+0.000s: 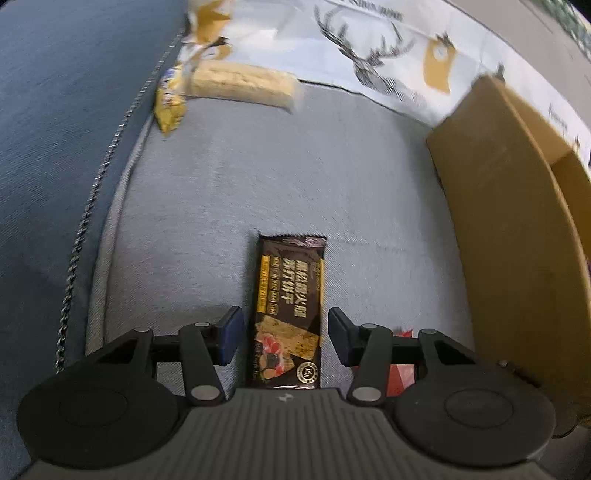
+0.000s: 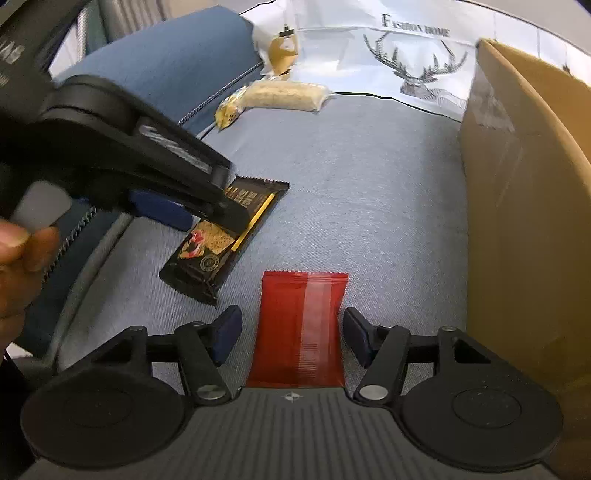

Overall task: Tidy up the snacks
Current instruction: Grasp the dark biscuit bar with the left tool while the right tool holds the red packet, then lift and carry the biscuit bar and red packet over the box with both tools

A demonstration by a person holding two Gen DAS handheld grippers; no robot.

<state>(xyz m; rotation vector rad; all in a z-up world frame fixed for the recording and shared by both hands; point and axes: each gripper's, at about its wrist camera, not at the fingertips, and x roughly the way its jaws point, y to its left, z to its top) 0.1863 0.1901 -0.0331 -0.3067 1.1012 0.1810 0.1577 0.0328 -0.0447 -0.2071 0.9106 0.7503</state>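
Each tool stood released astride its own snack on the grey cushion, apparently lined up lengthwise for a pick toward the cardboard box [image 2: 524, 206] at the right: the left tool [image 1: 286, 341] straddled the dark cracker packet [image 1: 290, 314], the right tool [image 2: 291, 338] the red packet [image 2: 301, 328]. Both tilted steeply downward, and a hand [image 2: 18, 258] gripped the left one.

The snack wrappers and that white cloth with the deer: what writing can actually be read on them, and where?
"FASHION HOME": on the white cloth, above the deer drawing.
"16" inside a round seal: on the dark cracker pack; probably a weight, small.
Large white characters on that pack: Chinese, too blurred to quote.
Red pack: no readable text, only faint barcode-like lines.
Yellow wrapper: print too blurred.
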